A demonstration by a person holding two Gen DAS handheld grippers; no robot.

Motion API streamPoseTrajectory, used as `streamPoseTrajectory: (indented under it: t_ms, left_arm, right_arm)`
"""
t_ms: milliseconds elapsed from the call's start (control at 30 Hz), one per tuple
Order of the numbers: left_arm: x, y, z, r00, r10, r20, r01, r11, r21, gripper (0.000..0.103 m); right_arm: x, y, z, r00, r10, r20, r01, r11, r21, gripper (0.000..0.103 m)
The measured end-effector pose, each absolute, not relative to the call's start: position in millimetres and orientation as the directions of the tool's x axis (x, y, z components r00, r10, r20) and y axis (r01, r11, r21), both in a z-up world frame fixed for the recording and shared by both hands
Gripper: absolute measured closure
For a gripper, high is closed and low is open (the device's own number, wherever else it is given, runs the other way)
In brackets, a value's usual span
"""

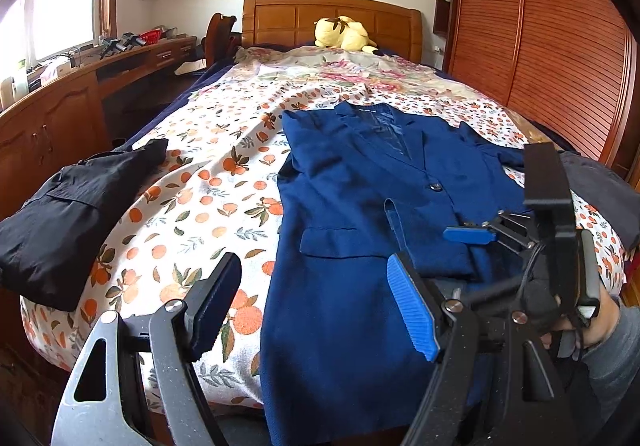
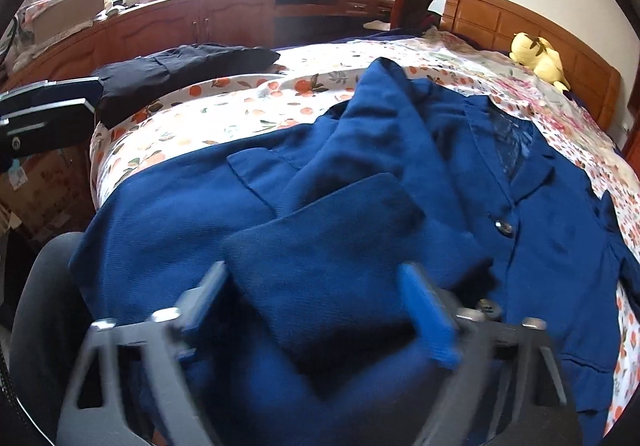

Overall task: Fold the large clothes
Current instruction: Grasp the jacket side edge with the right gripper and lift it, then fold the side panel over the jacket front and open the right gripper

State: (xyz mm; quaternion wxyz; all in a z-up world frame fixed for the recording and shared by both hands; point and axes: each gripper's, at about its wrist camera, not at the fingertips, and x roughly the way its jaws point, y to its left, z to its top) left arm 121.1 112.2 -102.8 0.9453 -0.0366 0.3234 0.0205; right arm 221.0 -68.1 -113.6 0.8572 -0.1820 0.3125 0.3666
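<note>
Blue jacket (image 1: 352, 206) lies face up on the bed (image 1: 208, 182), collar toward the headboard (image 1: 332, 18), hem hanging over the near edge. Your left tongs (image 1: 316, 302) stand wide, one finger over the fruit-print sheet, the other over the jacket's hem; nothing between them. Your right tongs (image 2: 316, 306) are blurred; a folded flap of jacket cloth sits between the fingers, but you cannot tell whether the pads press on it. Folded black garment (image 1: 68, 214) rests at the bed's left edge, well apart from the jacket. Yellow plush toy (image 1: 344, 34) lies by the headboard.
</note>
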Motion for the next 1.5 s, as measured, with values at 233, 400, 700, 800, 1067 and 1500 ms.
streamPoseTrajectory:
  t_ms: [233, 400, 700, 800, 1067, 1500]
  left_arm:
    - [136, 102, -108, 0.802, -0.015, -0.597, -0.035, 0.997, -0.071, 0.027]
    - [162, 92, -117, 0.806, -0.047, -0.591, -0.002, 0.997, -0.082, 0.027]
    - [204, 72, -129, 0.819, -0.071, -0.569, 0.039, 0.997, -0.068, 0.027]
    - [215, 66, -126, 0.832, -0.081, -0.549, 0.056, 0.996, -0.063, 0.027]
    - [228, 58, -142, 0.838, -0.101, -0.536, 0.075, 0.995, -0.069, 0.027]
    - [224, 47, -149, 0.848, -0.111, -0.518, 0.108, 0.994, -0.036, 0.027]
  right_arm:
    - [226, -97, -96, 0.57, 0.571, -0.591, -0.724, 0.689, -0.033, 0.091]
    - [217, -136, -79, 0.665, 0.555, -0.5, -0.656, 0.754, -0.034, 0.093]
    - [210, -209, -74, 0.807, 0.438, -0.396, -0.485, 0.874, -0.019, 0.093]
    - [211, -212, -92, 0.797, 0.414, -0.44, -0.464, 0.886, -0.006, 0.093]
    - [213, -202, -129, 0.749, 0.366, -0.552, -0.415, 0.909, 0.041, 0.087]
    - [186, -222, -99, 0.796, 0.223, -0.562, -0.274, 0.962, -0.005, 0.06]
